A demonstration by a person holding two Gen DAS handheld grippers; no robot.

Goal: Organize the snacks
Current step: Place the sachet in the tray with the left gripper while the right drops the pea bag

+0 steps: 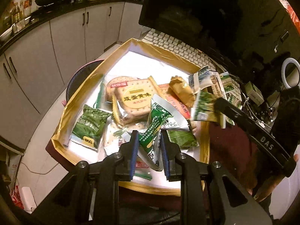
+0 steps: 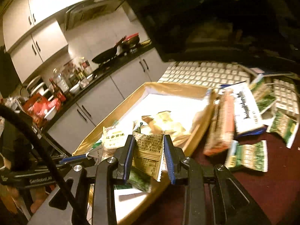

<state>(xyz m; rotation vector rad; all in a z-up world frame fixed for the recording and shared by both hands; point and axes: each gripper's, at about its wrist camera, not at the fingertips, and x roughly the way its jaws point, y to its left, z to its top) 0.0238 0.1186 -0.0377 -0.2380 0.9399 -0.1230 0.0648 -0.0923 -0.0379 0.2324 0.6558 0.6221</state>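
A: Packets already lie in the gold-rimmed, white-floored cardboard tray (image 1: 129, 43); a green-and-white foil snack packet (image 1: 150, 136) is pinched by the left gripper (image 1: 149, 140) above it.

B: A tan-and-green printed packet (image 2: 149, 150) is pinched by the right gripper (image 2: 150, 153) over the tray's edge. Green packets on the maroon tabletop (image 2: 253, 187) are left.
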